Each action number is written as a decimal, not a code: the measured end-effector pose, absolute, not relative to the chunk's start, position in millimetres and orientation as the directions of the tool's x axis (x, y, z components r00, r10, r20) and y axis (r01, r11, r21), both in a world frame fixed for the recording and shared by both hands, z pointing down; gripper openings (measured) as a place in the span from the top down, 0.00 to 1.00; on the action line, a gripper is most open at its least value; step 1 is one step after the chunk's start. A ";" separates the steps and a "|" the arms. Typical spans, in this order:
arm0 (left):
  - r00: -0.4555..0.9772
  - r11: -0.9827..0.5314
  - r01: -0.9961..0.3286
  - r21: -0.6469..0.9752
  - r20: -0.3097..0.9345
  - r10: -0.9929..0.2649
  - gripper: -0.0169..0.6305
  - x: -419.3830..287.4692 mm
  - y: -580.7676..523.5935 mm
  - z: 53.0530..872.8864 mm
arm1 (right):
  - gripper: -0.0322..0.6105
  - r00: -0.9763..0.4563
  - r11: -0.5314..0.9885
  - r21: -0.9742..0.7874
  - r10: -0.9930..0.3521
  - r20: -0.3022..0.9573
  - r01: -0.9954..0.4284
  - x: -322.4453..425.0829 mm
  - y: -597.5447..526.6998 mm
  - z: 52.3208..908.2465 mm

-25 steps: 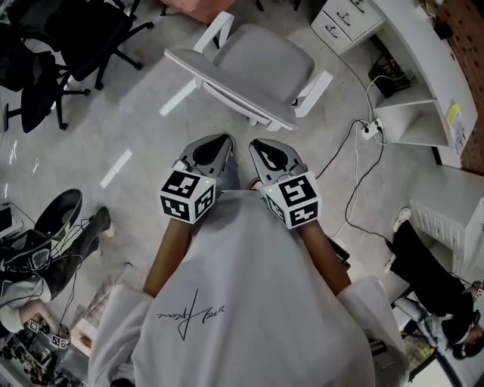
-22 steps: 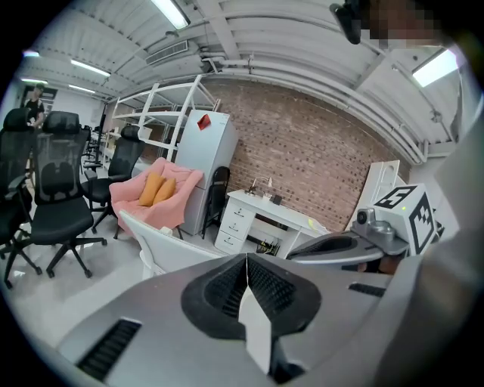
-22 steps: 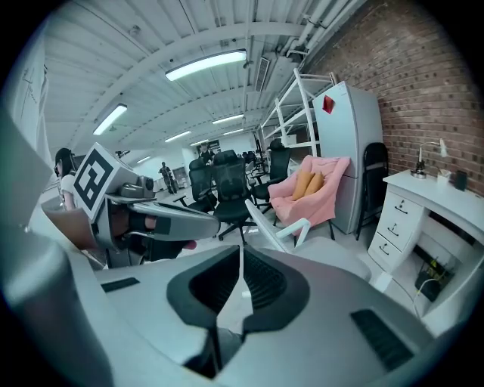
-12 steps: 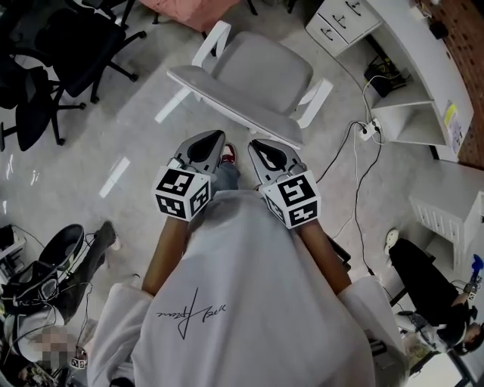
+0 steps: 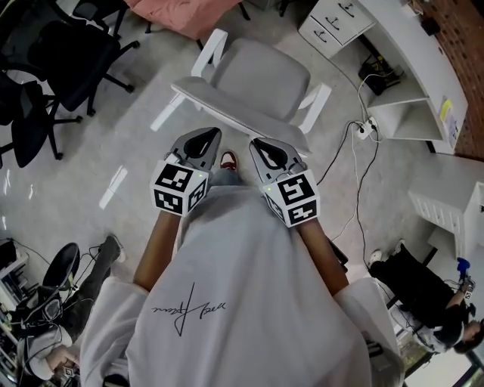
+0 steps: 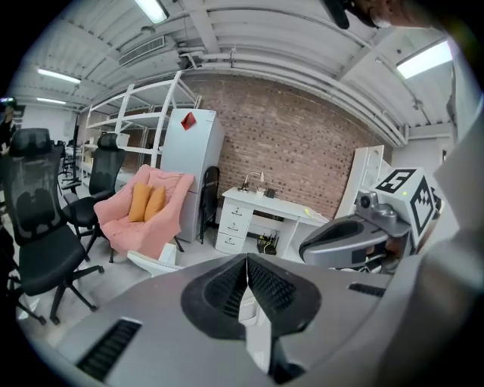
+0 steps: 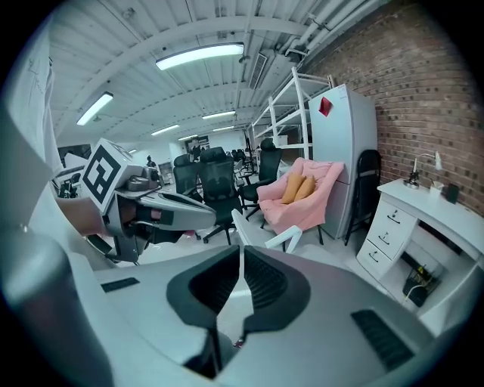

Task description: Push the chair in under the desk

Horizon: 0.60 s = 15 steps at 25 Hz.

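Note:
A white and grey chair (image 5: 261,72) stands on the floor ahead of me, its backrest edge (image 5: 234,113) turned toward me. The white desk (image 5: 412,53) runs along the upper right. My left gripper (image 5: 212,134) and right gripper (image 5: 258,144) are held side by side just short of the backrest, both shut with nothing between the jaws. In the left gripper view the shut left gripper (image 6: 246,261) points past the chair's white armrest (image 6: 153,261) toward the desk (image 6: 281,210). The right gripper (image 7: 240,251) points at the chair's white frame (image 7: 266,239).
A white drawer unit (image 5: 333,19) stands under the desk's far end. Cables and a power strip (image 5: 367,128) lie on the floor at right. Black office chairs (image 5: 57,53) stand at left, a pink armchair (image 6: 144,212) behind. A seated person's dark legs (image 5: 408,276) are at right.
The person has stepped forward; both grippers now sit closer to the chair's backrest. The jaws stayed shut throughout.

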<state>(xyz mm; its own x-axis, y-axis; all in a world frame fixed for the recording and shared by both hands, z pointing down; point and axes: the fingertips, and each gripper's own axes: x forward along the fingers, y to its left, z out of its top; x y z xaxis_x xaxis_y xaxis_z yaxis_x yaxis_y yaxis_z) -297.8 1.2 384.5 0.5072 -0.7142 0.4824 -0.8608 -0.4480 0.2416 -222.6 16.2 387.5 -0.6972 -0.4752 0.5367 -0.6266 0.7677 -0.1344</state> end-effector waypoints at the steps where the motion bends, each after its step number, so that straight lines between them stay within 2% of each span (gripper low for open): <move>1: 0.513 -0.463 -0.856 0.229 0.486 -0.708 0.96 -300.6 -0.7 385.6 | 0.90 -0.694 0.767 -0.131 -0.476 0.540 -0.628 -225.4 15.8 388.3; 7: 0.570 -0.583 -0.800 0.141 0.482 -0.666 0.96 -311.9 -8.8 387.2 | 0.90 -0.638 0.714 -0.110 -0.533 0.556 -0.691 -231.3 5.0 391.1; 15: 0.581 -0.700 -0.714 0.006 0.563 -0.588 0.96 -304.6 -24.1 401.0 | 0.90 -0.592 0.681 -0.087 -0.558 0.581 -0.727 -219.3 -13.0 400.3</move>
<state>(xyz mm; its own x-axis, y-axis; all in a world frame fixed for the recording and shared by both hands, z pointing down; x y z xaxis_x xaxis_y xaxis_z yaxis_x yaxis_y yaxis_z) -304.6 -24.1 401.0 0.5810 -0.5882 0.5626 -0.7143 -0.6998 0.0059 -219.3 -13.0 400.3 -0.5921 -0.5579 0.5815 -0.7273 0.6808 -0.0873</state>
